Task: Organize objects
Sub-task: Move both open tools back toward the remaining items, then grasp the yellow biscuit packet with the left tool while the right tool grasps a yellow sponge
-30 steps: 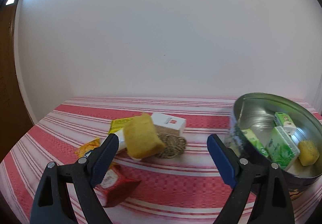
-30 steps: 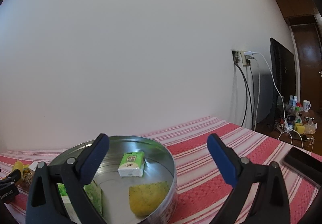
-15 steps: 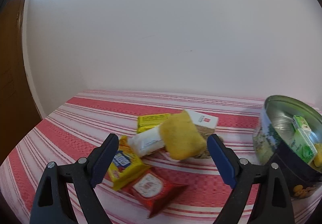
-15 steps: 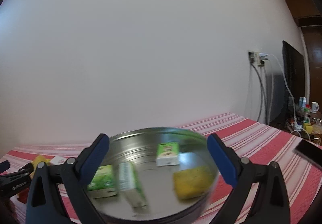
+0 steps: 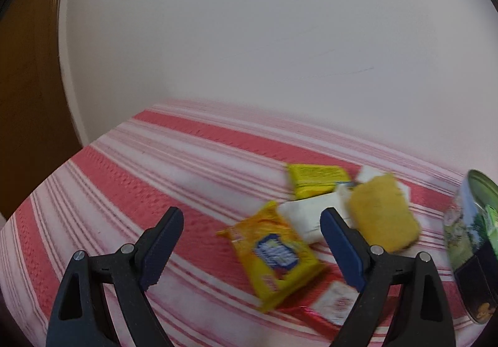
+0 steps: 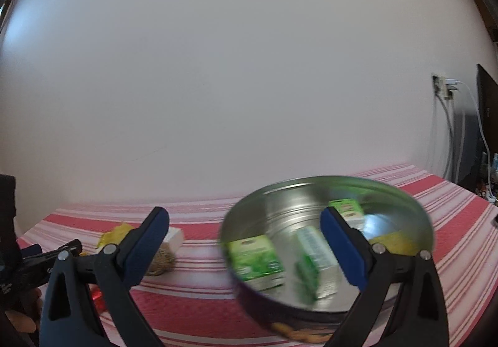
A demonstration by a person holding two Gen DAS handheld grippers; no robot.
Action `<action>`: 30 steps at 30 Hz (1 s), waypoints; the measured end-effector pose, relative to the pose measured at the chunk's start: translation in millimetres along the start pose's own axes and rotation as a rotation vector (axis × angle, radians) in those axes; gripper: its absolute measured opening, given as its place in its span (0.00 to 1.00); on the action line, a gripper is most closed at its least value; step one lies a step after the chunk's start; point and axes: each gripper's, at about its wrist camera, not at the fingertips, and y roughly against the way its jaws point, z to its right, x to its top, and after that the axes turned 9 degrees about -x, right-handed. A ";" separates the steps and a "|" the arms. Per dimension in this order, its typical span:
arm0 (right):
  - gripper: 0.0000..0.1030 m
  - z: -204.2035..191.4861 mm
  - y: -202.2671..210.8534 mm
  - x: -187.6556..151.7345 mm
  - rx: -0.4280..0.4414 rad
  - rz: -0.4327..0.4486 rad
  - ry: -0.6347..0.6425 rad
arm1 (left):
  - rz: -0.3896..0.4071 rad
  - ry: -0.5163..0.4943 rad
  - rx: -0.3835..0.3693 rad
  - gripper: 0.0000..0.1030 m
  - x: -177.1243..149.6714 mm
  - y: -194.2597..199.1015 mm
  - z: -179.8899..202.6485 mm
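My left gripper (image 5: 252, 245) is open and empty above the red-striped cloth, just left of a pile of snacks: a yellow packet (image 5: 275, 256), a red packet (image 5: 330, 305), a white packet (image 5: 308, 217), a yellow sponge (image 5: 384, 217) and a yellow box (image 5: 317, 180). My right gripper (image 6: 246, 247) is open and empty in front of a round metal tin (image 6: 404, 200). The tin holds green packets (image 6: 255, 259), a green box (image 6: 347, 210) and a yellow sponge (image 6: 396, 242). The tin's edge shows at the right of the left wrist view (image 5: 470, 241).
A white box (image 6: 174, 238) and a ball of twine (image 6: 160, 263) lie left of the tin. The left gripper (image 6: 46, 256) shows at the far left. A wall stands behind the table. A socket with cables (image 6: 445, 88) and a dark screen (image 6: 487, 116) are at the right.
Both cameras have swung left. The snack pile has shifted right in the left wrist view, and the tin has shifted right in the right wrist view. Both grippers stay open.
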 end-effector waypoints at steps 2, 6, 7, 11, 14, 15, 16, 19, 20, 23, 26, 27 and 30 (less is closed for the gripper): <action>0.97 -10.9 -1.5 -1.5 0.018 -0.012 0.012 | -0.027 0.028 0.002 0.88 0.5 -5.2 -8.9; 0.96 -31.5 -8.4 -2.9 0.059 -0.042 0.038 | -0.089 0.077 0.001 0.88 -0.8 -16.4 -16.6; 0.96 -34.9 -9.1 -3.4 0.067 -0.048 0.045 | -0.102 0.079 0.001 0.88 -1.1 -19.0 -16.5; 0.96 -52.9 -16.2 -5.9 0.087 -0.068 0.077 | -0.143 0.039 0.000 0.88 -2.6 -26.0 -5.6; 0.96 -63.8 -17.7 -6.6 0.114 -0.084 0.084 | -0.195 0.024 -0.003 0.88 -4.5 -35.1 -0.8; 0.96 -66.0 -18.4 -6.8 0.122 -0.089 0.085 | -0.206 0.037 -0.023 0.89 -4.9 -37.2 -2.1; 0.96 -68.5 -19.2 -6.9 0.131 -0.096 0.087 | -0.210 0.047 -0.032 0.89 -5.7 -37.9 -3.0; 0.96 -72.5 -25.3 -6.3 0.143 -0.116 0.094 | -0.255 0.060 -0.059 0.89 -9.6 -44.5 -2.9; 0.96 -73.0 -27.3 -6.1 0.149 -0.124 0.092 | -0.265 0.040 -0.052 0.89 -10.5 -45.7 1.2; 0.96 -74.2 -36.1 -5.7 0.168 -0.156 0.076 | -0.275 0.010 -0.066 0.89 -13.1 -46.1 8.0; 0.95 -74.0 -44.1 -5.9 0.163 -0.181 0.061 | -0.243 0.061 -0.076 0.74 -11.8 -41.7 -4.2; 0.94 -74.0 -45.6 -5.8 0.165 -0.187 0.058 | -0.235 0.067 -0.073 0.63 -11.5 -40.5 -7.4; 0.94 -76.7 -48.3 -6.0 0.174 -0.211 0.065 | -0.233 0.070 -0.088 0.59 -12.2 -38.6 -9.3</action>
